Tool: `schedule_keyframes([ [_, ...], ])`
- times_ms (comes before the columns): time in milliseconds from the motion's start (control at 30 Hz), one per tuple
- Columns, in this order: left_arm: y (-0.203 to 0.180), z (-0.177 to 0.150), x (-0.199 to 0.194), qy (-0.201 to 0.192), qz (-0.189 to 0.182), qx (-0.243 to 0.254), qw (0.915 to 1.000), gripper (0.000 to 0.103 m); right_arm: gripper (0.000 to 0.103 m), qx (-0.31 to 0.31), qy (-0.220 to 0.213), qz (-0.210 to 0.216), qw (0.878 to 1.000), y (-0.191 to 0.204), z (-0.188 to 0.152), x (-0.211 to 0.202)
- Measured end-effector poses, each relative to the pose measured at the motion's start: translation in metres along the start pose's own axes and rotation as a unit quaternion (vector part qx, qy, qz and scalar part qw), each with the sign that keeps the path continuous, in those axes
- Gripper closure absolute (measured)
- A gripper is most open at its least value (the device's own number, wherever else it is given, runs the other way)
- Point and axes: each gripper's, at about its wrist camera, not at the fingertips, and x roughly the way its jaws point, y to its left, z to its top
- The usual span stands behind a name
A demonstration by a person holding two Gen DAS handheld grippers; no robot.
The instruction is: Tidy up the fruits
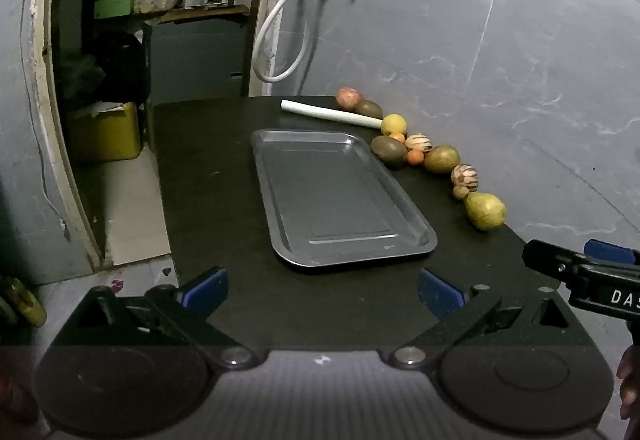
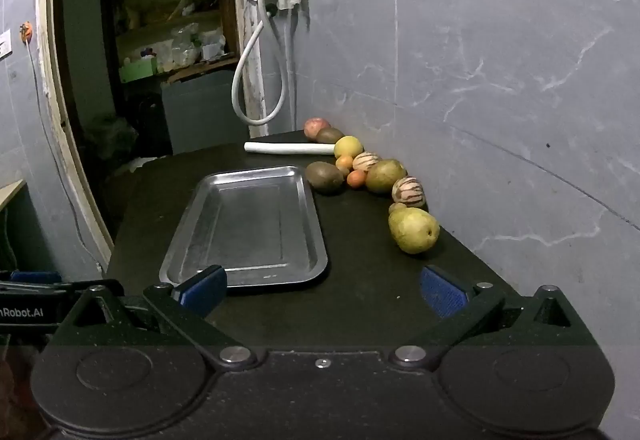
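fruits (image 2: pixel 380 176) in a row by the wall, well beyond both tools — left tool (image 1: pixel 322 294), right tool (image 2: pixel 322 290) — jaws spread wide, empty

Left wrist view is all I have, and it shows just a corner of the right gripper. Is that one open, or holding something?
Observer: The right gripper is wide open. Nothing sits between its blue pads, only bare tabletop.
Operator: Which fruit lies nearest ahead of it?
Observer: The yellow-green pear. It lies on its side with its dark blossom end turned toward the right camera, clear of the tray.
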Motion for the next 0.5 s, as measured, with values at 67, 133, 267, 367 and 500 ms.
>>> schedule_keyframes([
  [67, 0.0009, -0.0010, 0.0014, 0.001, 0.000, 0.001, 1.0000, 0.001, 0.001, -0.002, 0.003, 0.002, 1.000, 0.0010, 0.0000, 0.0027],
  [133, 0.0018, -0.0005, 0.0022, 0.002, -0.001, 0.000, 1.0000, 0.001, 0.001, -0.002, 0.004, 0.002, 1.000, 0.0012, 0.0009, 0.0047],
  [267, 0.0021, -0.0018, 0.0042, 0.002, 0.000, 0.000, 1.0000, 0.001, 0.001, 0.001, 0.004, 0.001, 1.000, -0.0006, 0.0012, 0.0058],
  [367, 0.0021, -0.0011, 0.0077, 0.004, -0.001, 0.001, 1.0000, 0.001, 0.001, 0.002, 0.005, 0.000, 1.000, -0.0009, 0.0012, 0.0057],
  [500, -0.0004, 0.0008, 0.0095, 0.006, 0.000, 0.004, 1.0000, 0.001, 0.000, 0.003, 0.007, 0.001, 1.000, -0.0021, 0.0007, 0.0052],
])
